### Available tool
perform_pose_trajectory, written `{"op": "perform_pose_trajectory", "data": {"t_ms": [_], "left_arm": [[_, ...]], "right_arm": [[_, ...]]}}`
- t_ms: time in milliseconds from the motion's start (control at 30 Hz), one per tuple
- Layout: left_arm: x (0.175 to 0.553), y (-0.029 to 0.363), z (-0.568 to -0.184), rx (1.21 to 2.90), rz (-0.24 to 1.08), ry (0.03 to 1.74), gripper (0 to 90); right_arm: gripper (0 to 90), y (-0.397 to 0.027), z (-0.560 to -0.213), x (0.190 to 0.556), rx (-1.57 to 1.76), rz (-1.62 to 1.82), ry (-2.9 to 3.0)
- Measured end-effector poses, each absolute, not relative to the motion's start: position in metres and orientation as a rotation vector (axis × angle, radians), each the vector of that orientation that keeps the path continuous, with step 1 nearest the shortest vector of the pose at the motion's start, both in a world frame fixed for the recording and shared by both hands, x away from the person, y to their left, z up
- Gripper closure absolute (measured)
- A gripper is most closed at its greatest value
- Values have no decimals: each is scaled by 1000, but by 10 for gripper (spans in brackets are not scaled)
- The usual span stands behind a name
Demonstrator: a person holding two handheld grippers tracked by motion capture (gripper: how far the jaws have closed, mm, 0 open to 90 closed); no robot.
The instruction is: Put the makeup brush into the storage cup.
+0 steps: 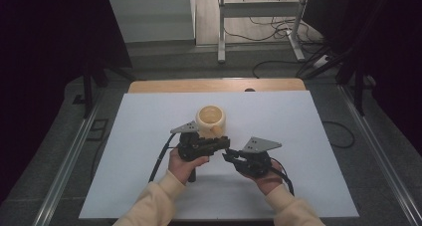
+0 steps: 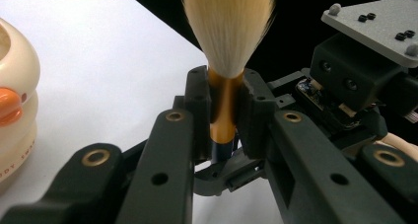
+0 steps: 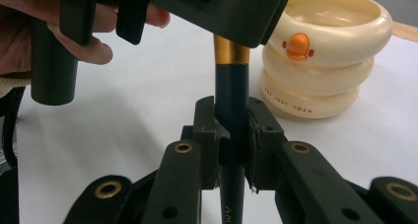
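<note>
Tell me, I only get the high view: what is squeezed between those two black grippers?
Observer: A makeup brush. The left gripper is shut on its gold collar, under pale bristles.
Operator: And the other gripper?
Observer: The right gripper is shut on the brush's dark blue handle, lower down.
Operator: What's that cream thing?
Observer: A ringed cream holder with a little orange beak on its side, standing on the white table.
</note>
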State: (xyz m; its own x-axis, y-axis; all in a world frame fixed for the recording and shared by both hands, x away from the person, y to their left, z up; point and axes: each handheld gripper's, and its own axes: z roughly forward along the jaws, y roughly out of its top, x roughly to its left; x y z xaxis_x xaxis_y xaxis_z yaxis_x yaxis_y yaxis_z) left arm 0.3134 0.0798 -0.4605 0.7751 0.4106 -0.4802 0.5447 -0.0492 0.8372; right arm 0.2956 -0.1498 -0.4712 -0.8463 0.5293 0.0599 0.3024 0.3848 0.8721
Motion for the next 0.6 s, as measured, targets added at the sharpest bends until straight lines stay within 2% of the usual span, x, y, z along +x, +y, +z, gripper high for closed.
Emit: {"op": "perform_pose_trajectory", "data": {"t_ms": [133,233,300,400,500,600], "left_arm": [[313,80,-459,1667,-122,764,779],[313,84,-457,1661,-118,767,780],[315,88,-454,1652,-106,768,780],[315,94,-451,1635,-88,776,780],[315,98,-448,1642,-58,778,780],[315,101,-446,1642,-45,778,780]], "right_arm": [[769,-150,-471,296,737,1458,2418],[708,-151,-471,296,729,1468,2422],[607,-150,-471,295,719,1483,2429],[404,-149,-472,294,731,1490,2416],[309,-150,-472,293,761,1477,2401],[268,-151,-472,291,789,1461,2386]]}}
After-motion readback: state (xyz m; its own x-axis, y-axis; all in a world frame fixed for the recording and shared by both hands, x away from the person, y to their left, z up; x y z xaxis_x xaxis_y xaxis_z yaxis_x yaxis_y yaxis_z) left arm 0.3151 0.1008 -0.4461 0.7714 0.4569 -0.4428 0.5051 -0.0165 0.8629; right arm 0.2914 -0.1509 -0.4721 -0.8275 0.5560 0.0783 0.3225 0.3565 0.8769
